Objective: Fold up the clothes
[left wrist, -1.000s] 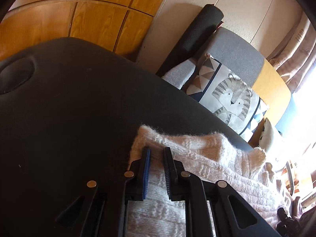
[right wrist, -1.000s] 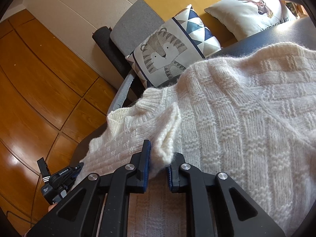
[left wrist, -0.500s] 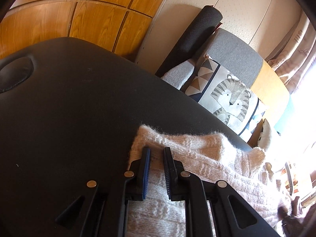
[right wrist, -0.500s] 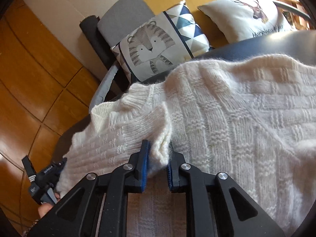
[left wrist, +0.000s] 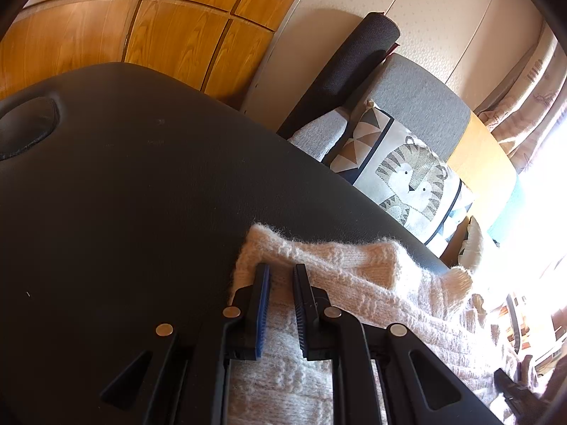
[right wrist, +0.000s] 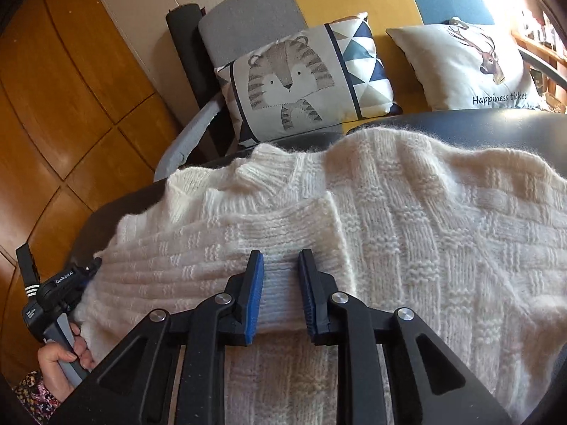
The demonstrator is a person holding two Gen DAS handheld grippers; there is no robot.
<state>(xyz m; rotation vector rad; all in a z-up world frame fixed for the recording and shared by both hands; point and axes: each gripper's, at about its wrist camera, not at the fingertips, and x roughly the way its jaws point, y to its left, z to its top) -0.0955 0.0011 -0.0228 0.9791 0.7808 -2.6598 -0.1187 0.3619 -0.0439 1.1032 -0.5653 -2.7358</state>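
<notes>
Right gripper (right wrist: pixel 280 265) closing, jaws narrow, nothing pinched, over the sleeve cuff (right wrist: pixel 283 226) (fuzzy knit (right wrist: pixel 443 230) snagging could undo the fold).

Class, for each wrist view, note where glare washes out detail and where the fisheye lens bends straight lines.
Left wrist view: sunlight blows out the right edge past the sweater; wooden panel seams bow. Right wrist view: evenly lit, slight glare top right above the deer cushion; panel seams curve at left.
</notes>
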